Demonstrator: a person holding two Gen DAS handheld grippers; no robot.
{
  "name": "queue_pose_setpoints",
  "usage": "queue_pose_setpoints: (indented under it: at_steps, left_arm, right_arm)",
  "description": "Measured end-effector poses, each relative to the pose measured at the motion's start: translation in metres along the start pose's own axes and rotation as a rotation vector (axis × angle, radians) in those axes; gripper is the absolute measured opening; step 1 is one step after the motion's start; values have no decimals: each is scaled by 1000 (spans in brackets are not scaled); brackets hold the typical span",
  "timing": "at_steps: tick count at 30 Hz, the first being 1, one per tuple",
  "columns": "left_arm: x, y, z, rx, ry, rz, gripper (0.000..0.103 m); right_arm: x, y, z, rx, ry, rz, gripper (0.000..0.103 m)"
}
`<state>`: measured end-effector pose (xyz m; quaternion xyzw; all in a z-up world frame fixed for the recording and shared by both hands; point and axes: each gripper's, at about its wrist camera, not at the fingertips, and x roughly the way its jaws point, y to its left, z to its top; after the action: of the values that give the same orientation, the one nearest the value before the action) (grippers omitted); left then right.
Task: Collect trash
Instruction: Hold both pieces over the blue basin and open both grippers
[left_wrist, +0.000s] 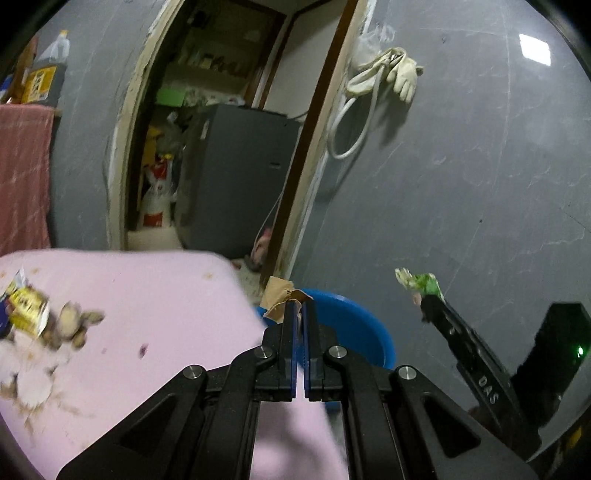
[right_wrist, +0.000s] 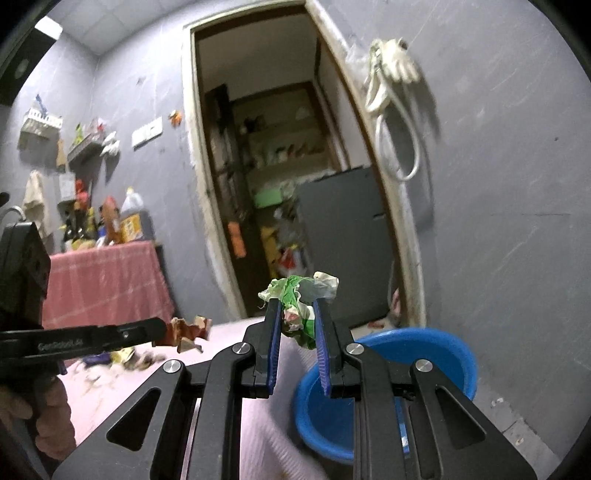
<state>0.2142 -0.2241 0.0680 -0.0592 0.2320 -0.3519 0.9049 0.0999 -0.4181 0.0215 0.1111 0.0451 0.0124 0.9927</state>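
1. My left gripper (left_wrist: 300, 306), low in the middle of its own view, is clenched tight on a scrap of brown paper (left_wrist: 277, 295). The pads meet almost flush, so only a thin edge is pinched and the rest of the scrap sticks out up and to the left of the tips.
2. My right gripper (right_wrist: 297, 317) is clamped on a crumpled green-and-white wrapper (right_wrist: 301, 295), which bulges out above the tips in the centre of that view. In the left view the same wad (left_wrist: 419, 282) shows at right of centre.
3. The blue tub (right_wrist: 436, 350) sits on the floor at lower right of the right view, just past the corner of the pink table (left_wrist: 155, 295). Both pieces hang in the air near it, not yet over its middle as far as I can judge.
4. More litter, a yellow packet (left_wrist: 26, 306) and brownish peels (left_wrist: 77, 325), lies on the pink top at the far left of the left view.
5. Handling, as I judge it: both pieces are light, soft and crushable. The paper may tear or slip from so thin a pinch. The wrapper looks slick, so I would grip the bunched middle, not a loose flap. Once let go, either may flutter rather than fall straight.
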Motion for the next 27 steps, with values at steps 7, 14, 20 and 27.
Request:
queue_pose_setpoints:
  at_steps: [7,14,20,27]
  left_arm:
    - [39,-22,16,5,-15,-45,1]
    - [79,-25,15,-20,39,-56,1]
    - [110,-19,2,-51,156,-31,10]
    - [105,-10,-2,-81,161,-7,29]
  right_arm:
    - [14,-24,9,37,-38,-83,17]
    - [36,-59,9,109,9,-152,18]
    - [59,-80,-2,180,124,-159,25]
    - [62,-87,-8,203,175,-161,37]
